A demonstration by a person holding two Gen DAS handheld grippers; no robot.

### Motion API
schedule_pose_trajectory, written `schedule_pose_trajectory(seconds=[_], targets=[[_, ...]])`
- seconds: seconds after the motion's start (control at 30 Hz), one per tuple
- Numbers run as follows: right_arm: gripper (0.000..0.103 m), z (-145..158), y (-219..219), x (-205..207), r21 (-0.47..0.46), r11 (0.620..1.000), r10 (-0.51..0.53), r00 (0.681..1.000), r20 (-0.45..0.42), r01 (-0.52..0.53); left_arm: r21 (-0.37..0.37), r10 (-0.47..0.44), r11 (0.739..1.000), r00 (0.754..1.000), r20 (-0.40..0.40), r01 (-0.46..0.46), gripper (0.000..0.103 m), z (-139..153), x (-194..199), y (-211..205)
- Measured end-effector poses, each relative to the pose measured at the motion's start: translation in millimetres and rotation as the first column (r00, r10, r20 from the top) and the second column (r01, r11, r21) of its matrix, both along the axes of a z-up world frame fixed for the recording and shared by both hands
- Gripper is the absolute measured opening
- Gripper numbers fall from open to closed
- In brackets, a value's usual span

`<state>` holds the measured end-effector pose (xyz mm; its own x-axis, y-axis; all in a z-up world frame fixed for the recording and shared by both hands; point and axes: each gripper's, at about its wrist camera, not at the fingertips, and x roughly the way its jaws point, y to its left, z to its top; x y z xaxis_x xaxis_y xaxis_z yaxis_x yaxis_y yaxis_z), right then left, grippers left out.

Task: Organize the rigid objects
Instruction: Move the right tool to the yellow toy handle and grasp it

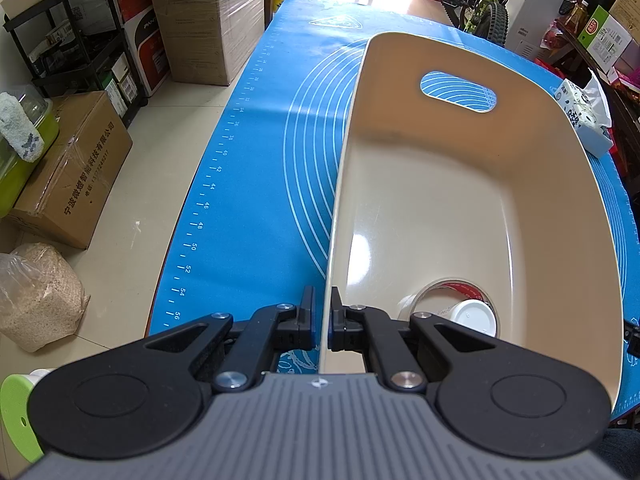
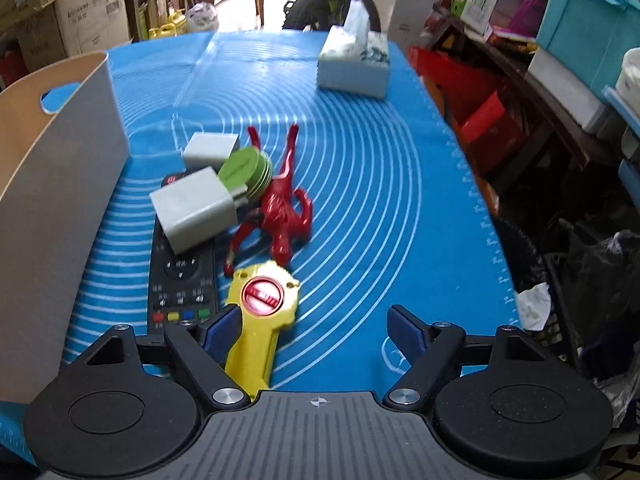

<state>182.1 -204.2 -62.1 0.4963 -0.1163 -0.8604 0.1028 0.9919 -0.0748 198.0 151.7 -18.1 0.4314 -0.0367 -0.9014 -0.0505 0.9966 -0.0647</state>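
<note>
My left gripper (image 1: 323,312) is shut on the left wall of a beige basket (image 1: 460,184) standing on the blue mat (image 1: 256,184). A tape roll and a white cap (image 1: 474,314) lie inside the basket. In the right wrist view my right gripper (image 2: 316,328) is open, with a yellow toy with a red disc (image 2: 262,312) lying by its left finger. Ahead lie a black remote (image 2: 182,276), two white chargers (image 2: 196,208), a green round tin (image 2: 246,170) and a red figure (image 2: 284,208). The basket (image 2: 60,184) stands to the left.
A tissue box (image 2: 354,64) sits at the mat's far right. Cardboard boxes (image 1: 72,172), a black shelf and a bag of grain stand on the floor to the left. Crates, shelves and a bicycle crowd the right and far side.
</note>
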Motion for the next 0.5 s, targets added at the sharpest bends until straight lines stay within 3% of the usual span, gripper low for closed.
schedule_pose_trajectory(seconds=[0.5], targets=[[0.079, -19, -3, 11, 0.083, 0.997, -0.003, 0.999, -0.050, 0.007, -0.002, 0.001, 1.000, 1.000, 0.000, -0.001, 0.009, 0, 0, 1]])
